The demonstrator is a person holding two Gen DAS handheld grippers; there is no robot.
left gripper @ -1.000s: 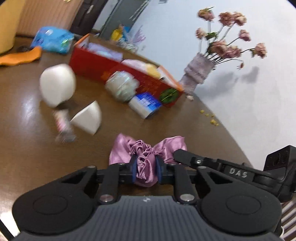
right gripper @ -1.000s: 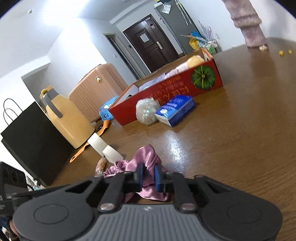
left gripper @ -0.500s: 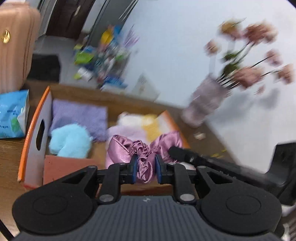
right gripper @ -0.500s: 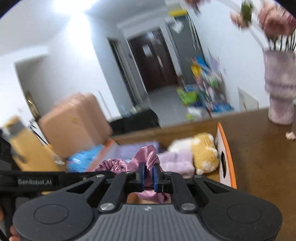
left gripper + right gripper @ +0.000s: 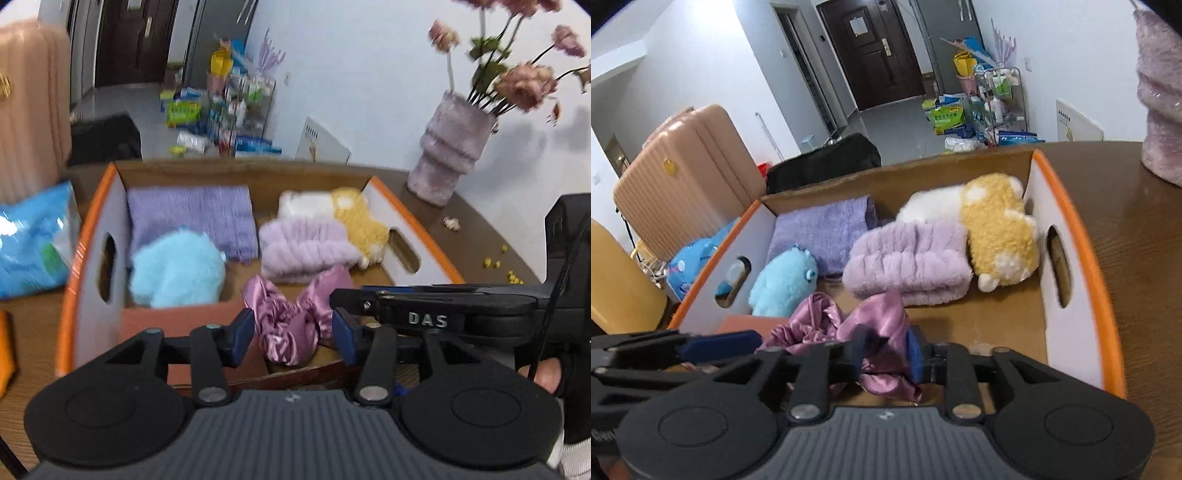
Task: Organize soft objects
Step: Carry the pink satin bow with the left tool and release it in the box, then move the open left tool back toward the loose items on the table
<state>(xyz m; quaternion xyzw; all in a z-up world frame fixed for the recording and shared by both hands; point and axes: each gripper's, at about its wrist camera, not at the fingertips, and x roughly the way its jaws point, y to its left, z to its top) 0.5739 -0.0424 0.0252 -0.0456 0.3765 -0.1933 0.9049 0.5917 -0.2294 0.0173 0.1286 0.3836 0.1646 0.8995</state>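
Note:
A pink satin scrunchie bow (image 5: pixel 290 319) (image 5: pixel 871 332) lies at the front of the orange-rimmed cardboard box (image 5: pixel 92 229) (image 5: pixel 1086 258). My left gripper (image 5: pixel 291 336) is open, its pads on either side of the bow and apart from it. My right gripper (image 5: pixel 884 350) is open too, with the bow loose between its pads. The box also holds a blue plush (image 5: pixel 173 266) (image 5: pixel 785 280), a purple towel (image 5: pixel 195 214) (image 5: pixel 827 225), a lilac fluffy band (image 5: pixel 306 243) (image 5: pixel 912 266) and a yellow-white plush (image 5: pixel 354 214) (image 5: pixel 993 229).
A fuzzy vase with dried flowers (image 5: pixel 454 151) (image 5: pixel 1160 103) stands on the brown table right of the box. A blue packet (image 5: pixel 29 240) lies left of it. A pink suitcase (image 5: pixel 683 184) and a yellow jug (image 5: pixel 617 288) are at the left.
Both grippers carried the bow from the table over into the box, then opened. The bow has dropped free between the pads.

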